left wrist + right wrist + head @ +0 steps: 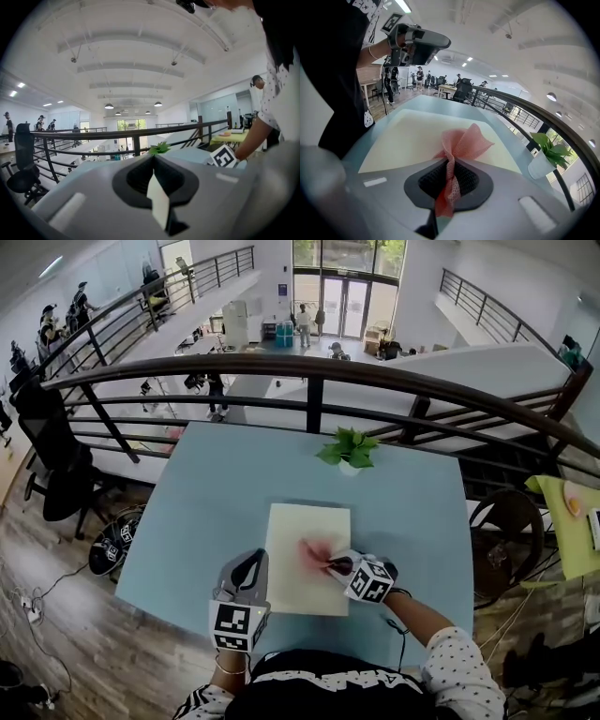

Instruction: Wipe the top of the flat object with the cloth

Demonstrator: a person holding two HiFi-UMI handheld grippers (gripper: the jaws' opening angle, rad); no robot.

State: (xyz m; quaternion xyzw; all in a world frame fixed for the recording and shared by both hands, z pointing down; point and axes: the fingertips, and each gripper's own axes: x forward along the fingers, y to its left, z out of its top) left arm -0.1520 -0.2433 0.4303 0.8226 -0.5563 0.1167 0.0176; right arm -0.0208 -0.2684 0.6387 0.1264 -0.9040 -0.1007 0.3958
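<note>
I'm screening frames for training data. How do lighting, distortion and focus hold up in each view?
Head view: even daylight, fisheye bowing the railing into an arc, pink cloth slightly smeared on the cream board. Left gripper view: black vignetted corners, left gripper close and soft. Right gripper view: pink cloth sharp where the right gripper grips it, potted plant stretched toward the edge.

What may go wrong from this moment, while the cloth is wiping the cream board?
1. The left gripper hangs above the table and nothing holds the cream board, so the board may slide under a stroke.
2. The right gripper pinches only a twisted bunch of the pink cloth; it may slip out, or the jaws may scrape the board.
3. The potted plant stands just beyond the board's far edge; a long stroke may knock it.
</note>
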